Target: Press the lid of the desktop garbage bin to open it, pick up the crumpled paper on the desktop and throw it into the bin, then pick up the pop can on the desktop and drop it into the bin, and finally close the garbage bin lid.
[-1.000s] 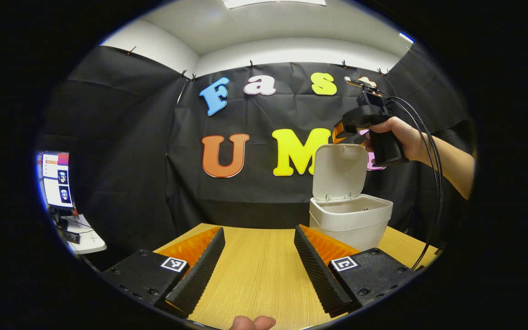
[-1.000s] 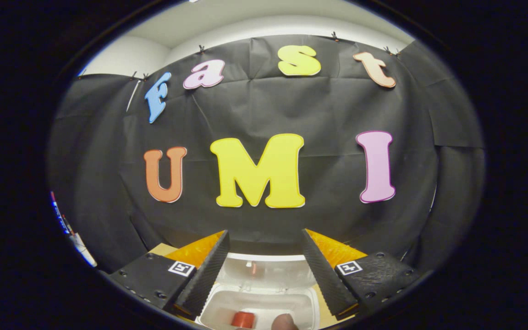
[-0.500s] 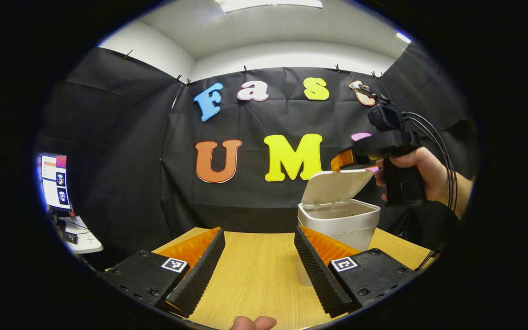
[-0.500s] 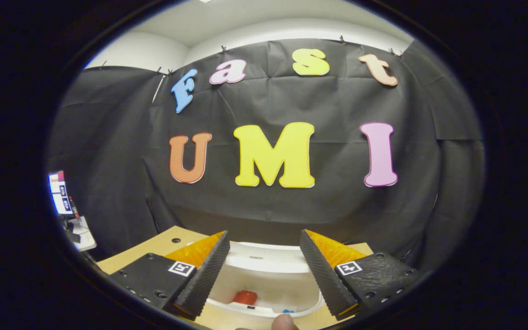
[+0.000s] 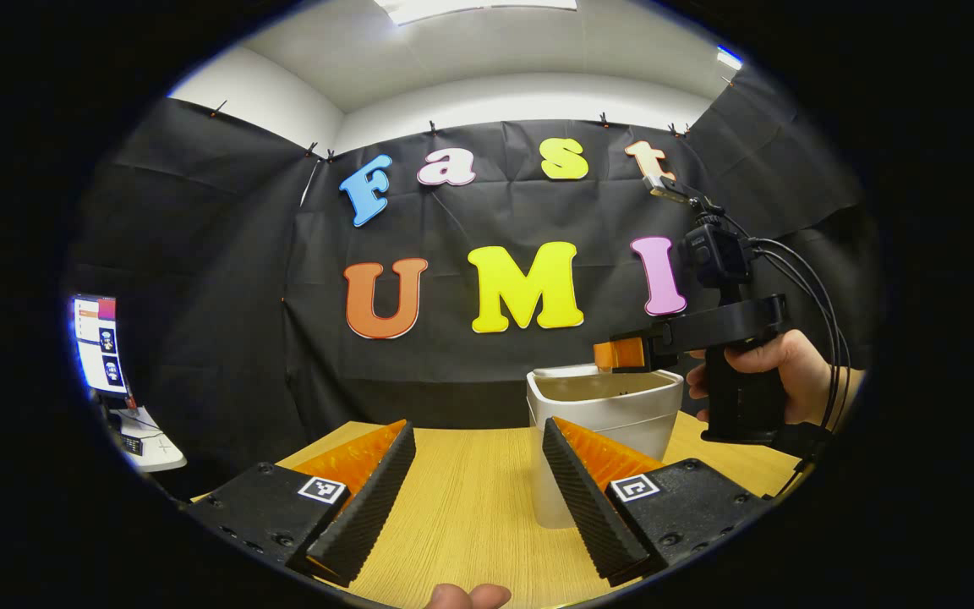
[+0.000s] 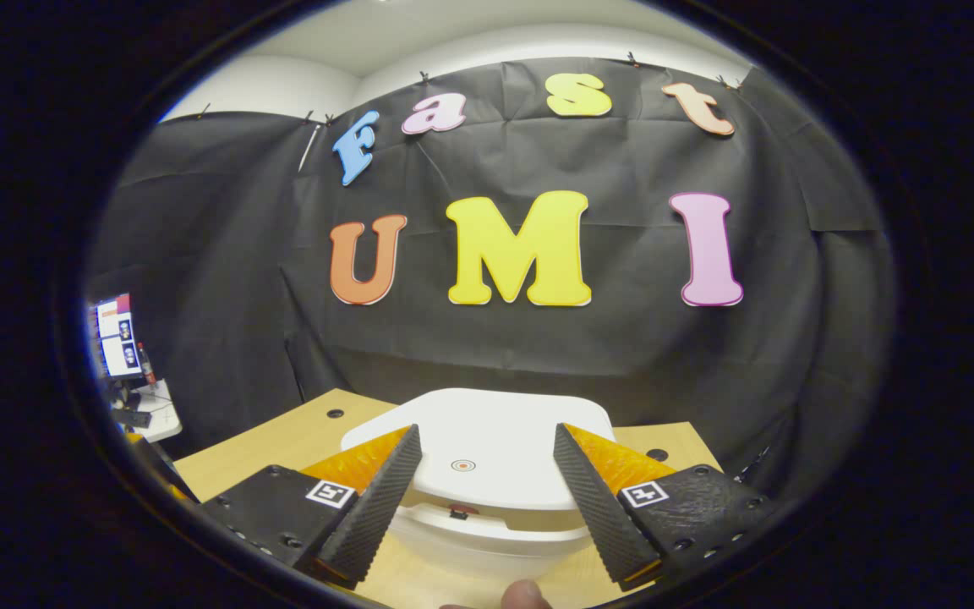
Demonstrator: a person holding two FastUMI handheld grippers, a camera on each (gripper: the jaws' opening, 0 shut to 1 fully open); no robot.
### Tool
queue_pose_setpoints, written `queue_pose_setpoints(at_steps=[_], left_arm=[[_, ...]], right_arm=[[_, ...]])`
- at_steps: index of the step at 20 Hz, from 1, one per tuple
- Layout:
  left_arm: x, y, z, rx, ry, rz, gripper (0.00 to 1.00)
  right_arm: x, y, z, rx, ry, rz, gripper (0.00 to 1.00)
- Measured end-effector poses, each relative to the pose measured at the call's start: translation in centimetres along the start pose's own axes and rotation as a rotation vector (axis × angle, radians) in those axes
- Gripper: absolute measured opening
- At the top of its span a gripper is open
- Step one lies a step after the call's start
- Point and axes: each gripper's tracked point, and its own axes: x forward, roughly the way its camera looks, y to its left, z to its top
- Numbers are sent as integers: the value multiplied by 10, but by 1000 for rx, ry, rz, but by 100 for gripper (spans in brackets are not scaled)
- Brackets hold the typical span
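The white desktop bin [image 5: 601, 423] stands on the wooden table [image 5: 470, 516], just beyond my left gripper's right finger. Its lid [image 6: 487, 444] lies almost flat, with a narrow gap above the front rim [image 6: 478, 533]. My right gripper [image 6: 483, 499] is open, its fingers spread low over the lid on either side of a small round mark [image 6: 462, 465]. From the left gripper view the right gripper [image 5: 622, 353] sits on top of the bin, held by a hand [image 5: 770, 372]. My left gripper [image 5: 478, 499] is open above bare tabletop with nothing between its fingers.
A monitor [image 5: 98, 342] and a small white side table [image 5: 149, 444] stand off to the left past the table's edge. Two small holes [image 6: 335, 414] [image 6: 657, 454] mark the tabletop near the bin. Cables [image 5: 817, 288] trail from the right gripper.
The lid has swung down from upright to almost flat as the right gripper came down over it. The bin's inside, seen earlier with a red thing in it, is now covered.
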Motion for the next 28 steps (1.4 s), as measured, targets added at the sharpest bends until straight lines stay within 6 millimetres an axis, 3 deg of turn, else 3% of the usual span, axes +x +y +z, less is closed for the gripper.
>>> queue_pose_setpoints(at_steps=[5, 15, 28], left_arm=[[3, -7, -7, -18, 12, -7, 98], [11, -10, -22, -22, 34, -3, 98], [20, -19, -20, -28, 22, -35, 98]], right_arm=[[3, 0, -22, -10, 28, 24, 99], [1, -1, -26, -43, -95, 33, 99], [4, 0, -33, -91, -93, 66, 100]])
